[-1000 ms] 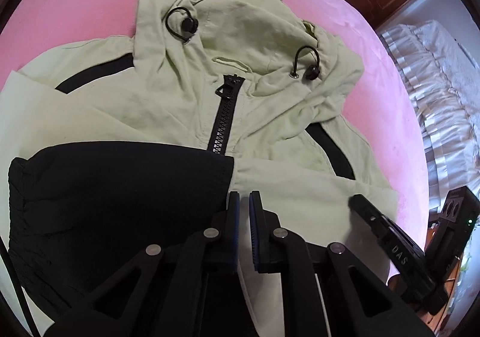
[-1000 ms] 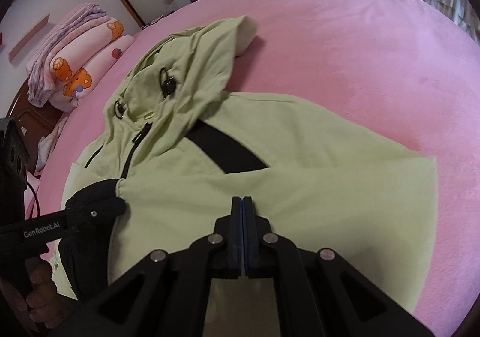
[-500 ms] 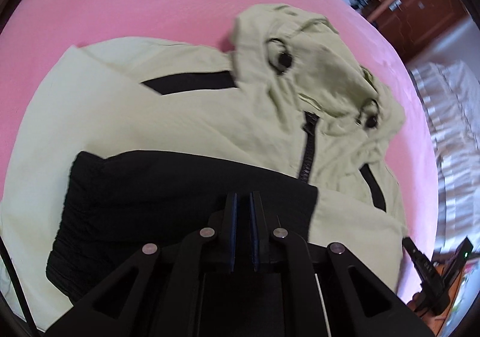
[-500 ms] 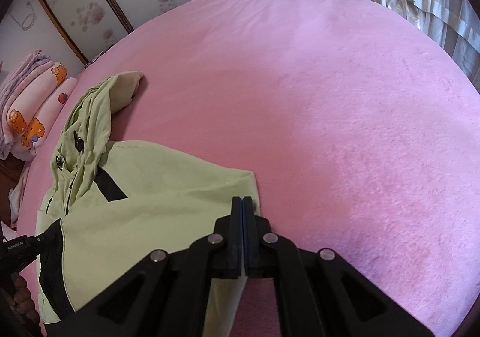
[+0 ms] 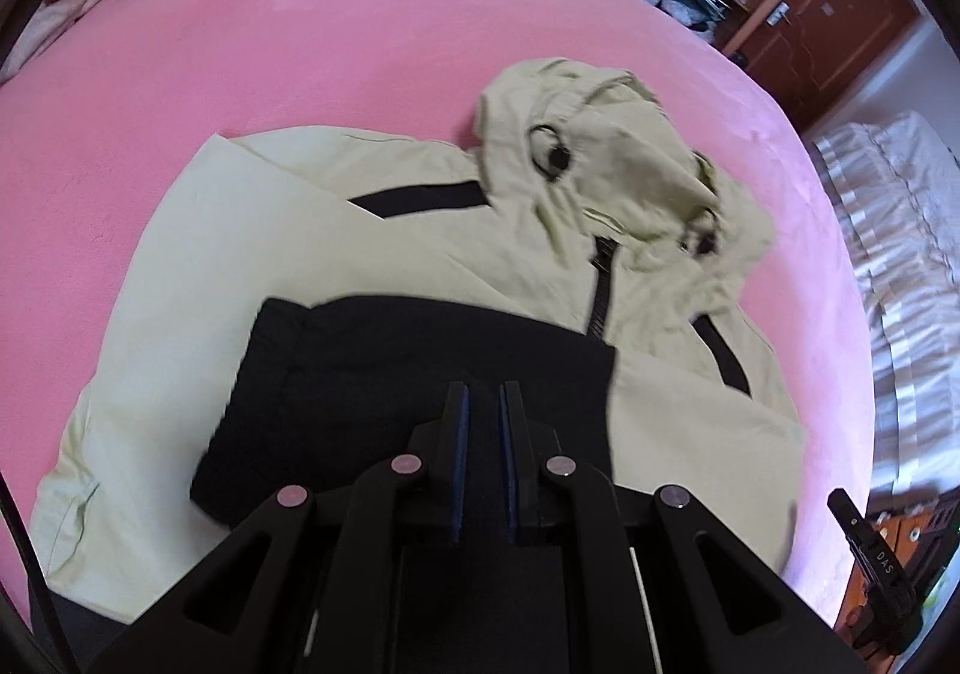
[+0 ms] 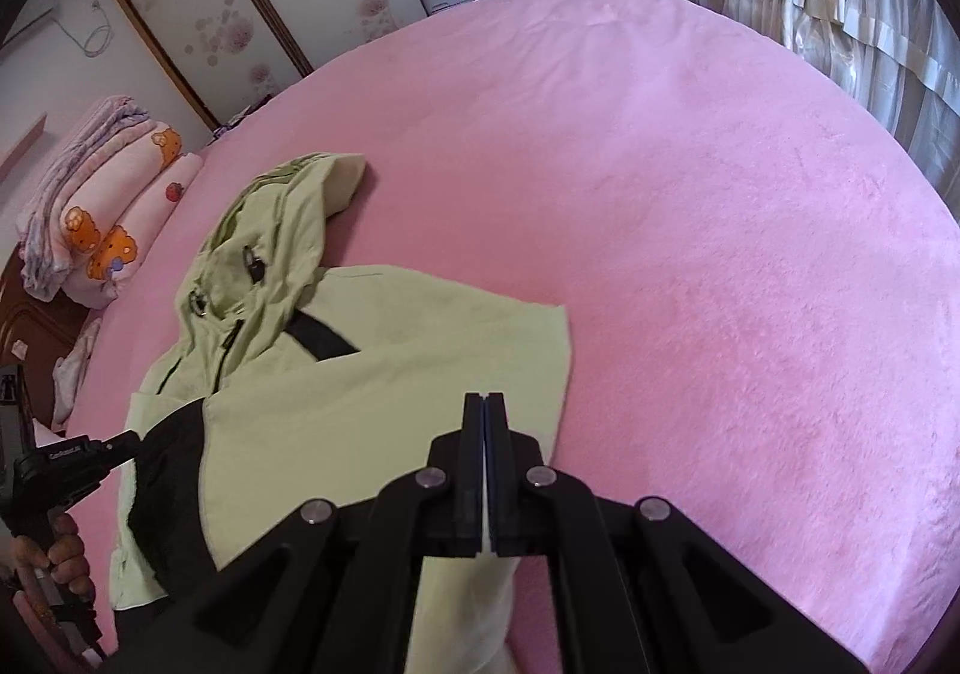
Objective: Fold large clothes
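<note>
**Watch the hem: both pinches are thin**

Your jacket [image 5: 372, 278] lies on the pink bed [image 6: 720, 230], hood [image 5: 606, 158] away from you. Your left gripper [image 5: 483, 404] is nearly closed on the black hem panel [image 5: 384, 374]; your right gripper [image 6: 485, 410] is pressed together on pale green cloth. Lift unevenly and the slippery fabric may slide out, or the folded sleeves could drag askew.

both tools matte black plastic, angular linkage arms with triangular cut-outs, round silver rivets at pivots. left gripper [image 5: 483, 404]: dark blue pads on fingers. right gripper [image 6: 486, 416]: same build, white lettering along body. hand [image 6: 63, 557] bare on left handle, no sleeve visible.
</note>
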